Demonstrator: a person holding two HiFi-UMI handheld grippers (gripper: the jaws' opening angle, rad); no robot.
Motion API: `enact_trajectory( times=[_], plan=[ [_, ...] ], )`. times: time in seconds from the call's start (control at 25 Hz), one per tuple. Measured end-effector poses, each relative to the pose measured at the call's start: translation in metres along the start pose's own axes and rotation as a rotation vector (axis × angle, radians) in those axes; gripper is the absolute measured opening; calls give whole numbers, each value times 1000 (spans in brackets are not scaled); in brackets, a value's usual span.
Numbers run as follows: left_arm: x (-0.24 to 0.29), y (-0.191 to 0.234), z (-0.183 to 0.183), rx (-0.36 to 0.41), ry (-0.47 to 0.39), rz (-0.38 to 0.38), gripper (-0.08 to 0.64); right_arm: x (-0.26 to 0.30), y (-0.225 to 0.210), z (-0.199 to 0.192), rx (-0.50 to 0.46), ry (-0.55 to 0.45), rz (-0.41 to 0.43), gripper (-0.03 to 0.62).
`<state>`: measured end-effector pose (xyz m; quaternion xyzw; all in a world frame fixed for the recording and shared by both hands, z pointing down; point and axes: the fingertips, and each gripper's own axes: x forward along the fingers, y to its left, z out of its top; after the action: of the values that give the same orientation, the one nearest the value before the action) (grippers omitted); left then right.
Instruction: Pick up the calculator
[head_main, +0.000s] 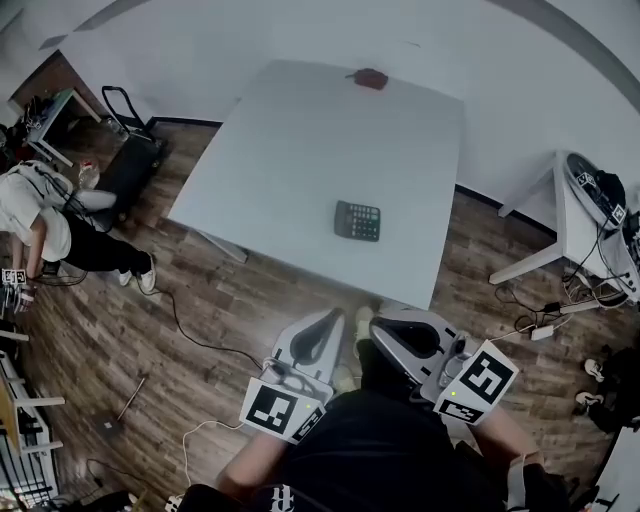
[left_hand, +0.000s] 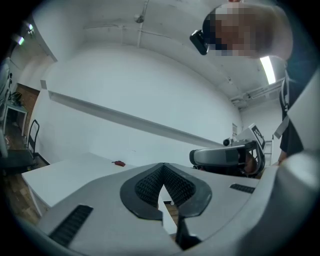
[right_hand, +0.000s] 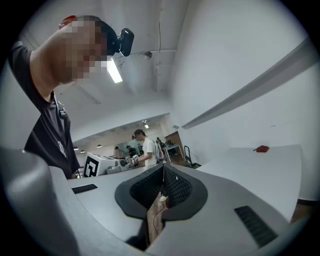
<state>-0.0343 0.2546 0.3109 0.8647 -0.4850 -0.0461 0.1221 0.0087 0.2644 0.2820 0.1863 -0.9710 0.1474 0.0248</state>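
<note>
- The left gripper (head_main: 322, 330) is held low near the person's body, short of the counter's (head_main: 300, 150) near edge. Its fingers (left_hand: 145, 187) are pressed together at the tips and hold nothing.
- The calculator (head_main: 357, 220) is dark and lies flat, keys up. It is right of the counter's middle, near the near edge, well apart from both grippers and untouched.
- The right gripper (head_main: 392, 335) hangs just beside the left one. Its fingers (right_hand: 177, 187) also meet at the tips, and it is empty. It sits more nearly in line with the calculator.
- The pickup has likely not begun. The right gripper looks the better choice: spread the fingers first, reach forward over the edge, then come down low. The calculator is thin, so the tips should straddle its two opposite sides close to the counter before closing, or it may skid.
- The counter is plain white and nearly bare. A small red thing (head_main: 371, 78) lies at its far edge, too small to identify.
- At the room's left, a person in a white top (head_main: 45, 225) bends over the dark plank floor (head_main: 230, 300) beside a black cart (head_main: 130, 165).
- A cable (head_main: 185, 330) trails across the floor.
- At the right stands a small white table (head_main: 575, 215) with black gear on it. The walls are white.
</note>
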Motion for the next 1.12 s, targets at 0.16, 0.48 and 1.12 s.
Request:
enact_trajectory(
  times=[0.16, 0.48, 1.12],
  plan=[
    [26, 22, 0, -6, 9, 22, 5, 17, -27, 6, 4, 9, 26, 14],
    [95, 65, 1, -34, 37, 61, 5, 44, -99, 28, 28, 30, 56, 14],
    [191, 160, -85, -109, 265, 187, 6, 67, -207, 32, 176, 56, 101, 14]
  ],
)
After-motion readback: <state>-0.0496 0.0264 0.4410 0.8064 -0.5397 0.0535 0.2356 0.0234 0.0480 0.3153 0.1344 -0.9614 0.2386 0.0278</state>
